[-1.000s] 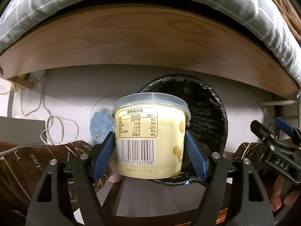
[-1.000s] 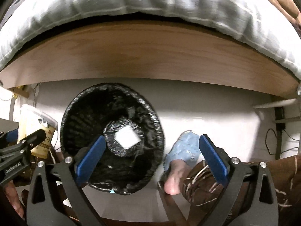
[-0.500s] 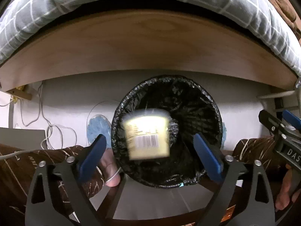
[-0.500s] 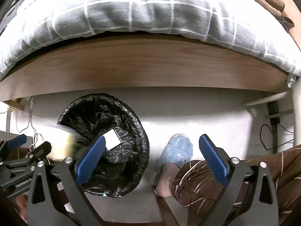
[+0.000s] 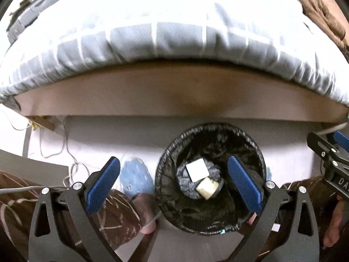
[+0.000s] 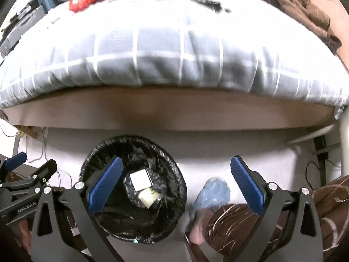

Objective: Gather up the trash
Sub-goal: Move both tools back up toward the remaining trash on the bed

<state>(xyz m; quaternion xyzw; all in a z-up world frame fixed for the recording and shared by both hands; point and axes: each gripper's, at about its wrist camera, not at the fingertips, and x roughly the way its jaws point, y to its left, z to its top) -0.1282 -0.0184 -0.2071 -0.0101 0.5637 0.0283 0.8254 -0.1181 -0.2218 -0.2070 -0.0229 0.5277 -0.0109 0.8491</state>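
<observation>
Readable writing is scarce: "GenRobot.AI" runs along the left gripper's [image 6: 24, 187] black frame in the right wrist view, and "DA", cut off at the picture's edge, shows on the right gripper [image 5: 331, 157] in the left wrist view. The pale yellow plastic cup [image 5: 206, 188] lies on its side at the bottom of the round bin lined with a black plastic bag [image 5: 250, 146], beside a white square paper [image 5: 197, 169]; its label is too blurred to read. The left gripper's blue-padded fingers [image 5: 102, 181] are opening wide with nothing between them. The right gripper's fingers [image 6: 246, 183] stand apart, empty. A light blue slipper [image 6: 214, 193] sits on the floor beside the bin, partly hidden by a brown patterned trouser leg [image 6: 231, 222].
</observation>
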